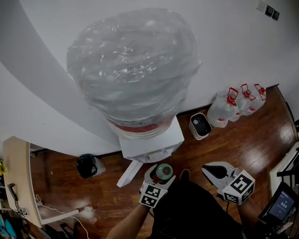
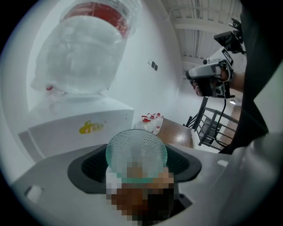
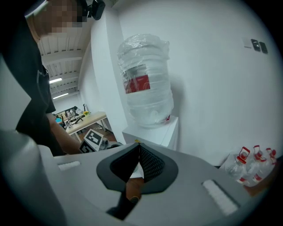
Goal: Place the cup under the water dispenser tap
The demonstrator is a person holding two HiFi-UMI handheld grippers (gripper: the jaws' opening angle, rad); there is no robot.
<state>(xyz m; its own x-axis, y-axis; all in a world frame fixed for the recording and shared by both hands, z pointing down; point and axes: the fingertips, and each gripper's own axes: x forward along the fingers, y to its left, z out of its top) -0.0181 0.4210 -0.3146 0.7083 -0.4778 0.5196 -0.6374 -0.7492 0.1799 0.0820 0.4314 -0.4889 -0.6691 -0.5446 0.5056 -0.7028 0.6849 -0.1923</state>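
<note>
Cup (image 1: 164, 172) (image 2: 136, 152) of pale green, dimpled glass sits upright between the jaws of the left tool (image 1: 161, 178) (image 2: 137, 167), which stand wide apart with their dark pads pressed on the cup's sides, so the tool has a firm hold of it. The cup is held off the floor (image 1: 233, 144), close in front of the white water dispenser (image 1: 149, 140) (image 2: 75, 128) (image 3: 154, 132) and lower than its top edge; the tap itself cannot be made out. A large clear bottle (image 1: 133, 70) (image 2: 84, 53) (image 3: 146, 84), wrapped in crinkled plastic film and bearing a red band, stands inverted on the dispenser, which is set against a white wall (image 1: 224, 46). The right tool (image 1: 209, 170) (image 3: 138, 149) is held to the right of the left one and apart from it; its jaws are pressed together with nothing between them. In the left gripper view the right tool appears high at the right, in the person's hand (image 2: 208, 86). The right gripper view shows the left tool's marker cube (image 3: 92, 139) low at the left. Several clear water jugs (image 1: 238, 105) (image 2: 150, 121) (image 3: 252, 167) with red caps stand in a group on the wooden floor by the wall, right of the dispenser, and a small white appliance (image 1: 200, 126) sits between them and the dispenser. A black bag (image 1: 86, 165) lies on the floor left of the dispenser, near a pale worktop (image 1: 16, 172). Two dark wall switches (image 1: 271, 11) (image 3: 256, 44) are mounted high on the wall.
</note>
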